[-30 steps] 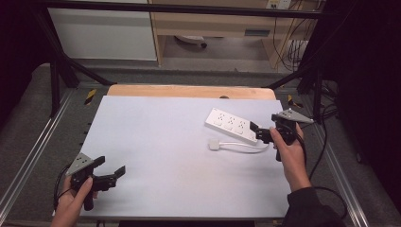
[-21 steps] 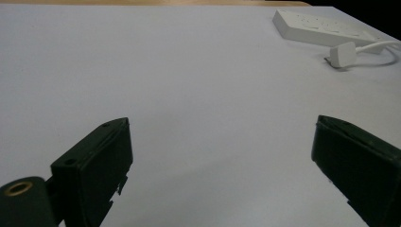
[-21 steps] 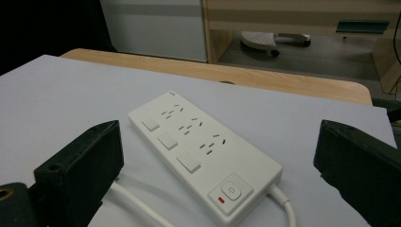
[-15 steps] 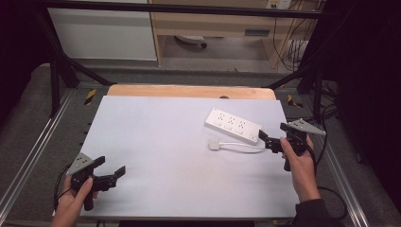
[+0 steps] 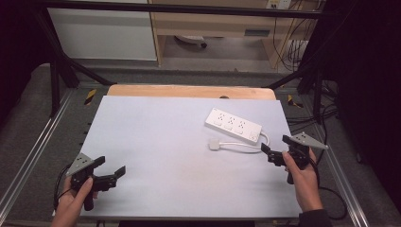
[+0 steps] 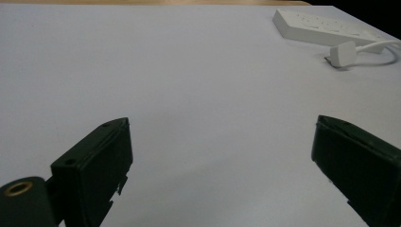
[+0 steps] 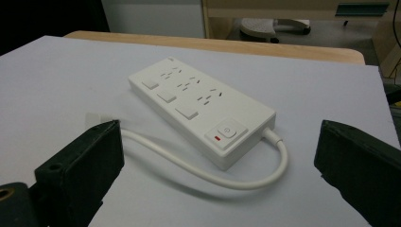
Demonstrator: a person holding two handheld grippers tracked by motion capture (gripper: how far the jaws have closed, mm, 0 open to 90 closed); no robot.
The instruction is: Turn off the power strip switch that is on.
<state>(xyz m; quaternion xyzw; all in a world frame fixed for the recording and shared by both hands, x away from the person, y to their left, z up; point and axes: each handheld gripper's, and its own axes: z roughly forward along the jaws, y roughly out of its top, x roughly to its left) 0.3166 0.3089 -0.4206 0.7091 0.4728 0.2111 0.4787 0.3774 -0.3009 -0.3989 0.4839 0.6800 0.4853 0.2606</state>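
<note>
Sat on a grey floor point(image 5: 28, 123), under a black frame point(image 5: 179, 8): a big white table point(image 5: 165, 142) with a wooden edge point(image 5: 189, 91) at the back. Lay flat on the table's right side: a white power strip point(image 5: 233, 125), its cord point(image 5: 243, 145) looped round to a plug point(image 5: 215, 144) just beside it. Hovered near the strip's switch end, jaws spread wide, holding nothing: right gripper point(image 5: 274, 150). Stayed far from the strip, at the table's front left corner, jaws wide apart too: left gripper point(image 5: 109, 171).
</note>
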